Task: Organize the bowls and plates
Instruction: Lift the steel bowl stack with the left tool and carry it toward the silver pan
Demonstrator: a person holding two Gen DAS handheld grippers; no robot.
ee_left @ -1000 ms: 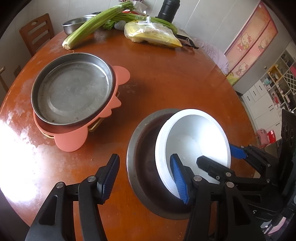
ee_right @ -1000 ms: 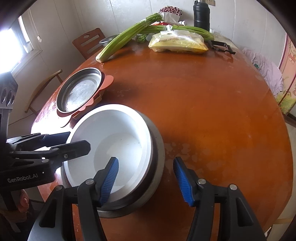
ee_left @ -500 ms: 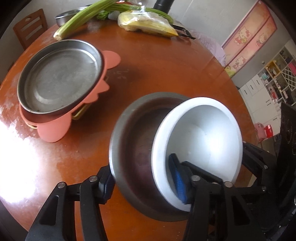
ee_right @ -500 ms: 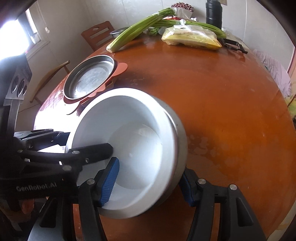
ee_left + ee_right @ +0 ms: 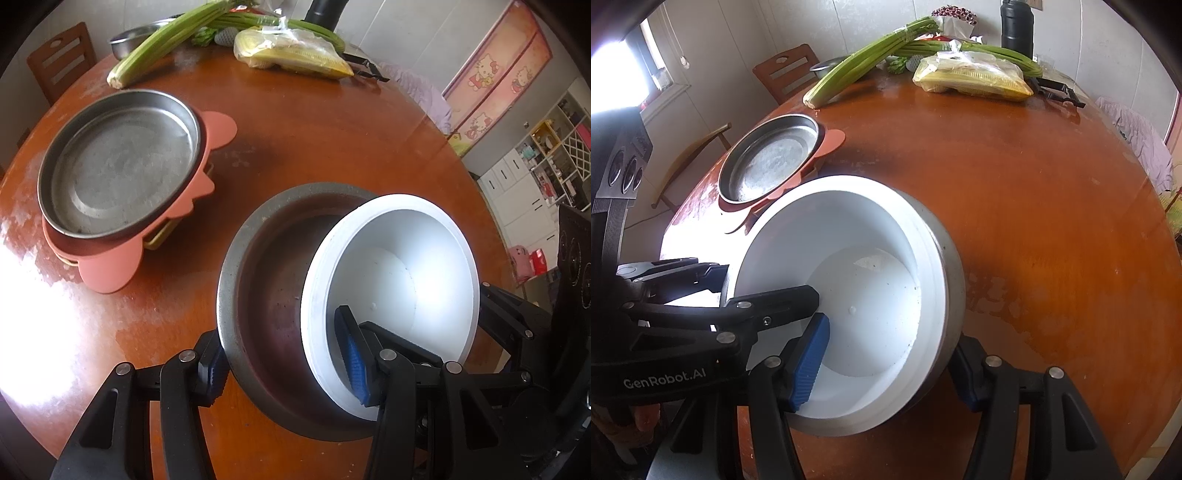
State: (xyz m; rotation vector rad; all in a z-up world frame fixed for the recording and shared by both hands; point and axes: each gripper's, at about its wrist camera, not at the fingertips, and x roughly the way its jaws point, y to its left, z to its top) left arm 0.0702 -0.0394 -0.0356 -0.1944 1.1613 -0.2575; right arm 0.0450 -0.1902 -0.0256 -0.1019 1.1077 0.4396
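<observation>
Nearest, the left gripper (image 5: 284,360) is closed on the near wall of the steel bowl (image 5: 269,295), one finger outside and one inside, against the white bowl (image 5: 399,284) that sits in it. The right gripper (image 5: 890,363) pinches the same pair from the other side: its left pad (image 5: 809,363) is inside the white bowl, its right pad under the steel rim. A second ago both tongs were wide and the two bowls lay flat on the table (image 5: 351,147). Now the bowls are off the wood and tilted toward the cameras, so I judge the pick is done and the carry begins.

Further left, the steel plate (image 5: 118,166) rests on the pink plate (image 5: 110,266); this stack has not moved and is probably the goal. With such a tilt, the white bowl may slip out.

At the far edge lie celery (image 5: 173,37) and bagged corn (image 5: 295,59).
</observation>
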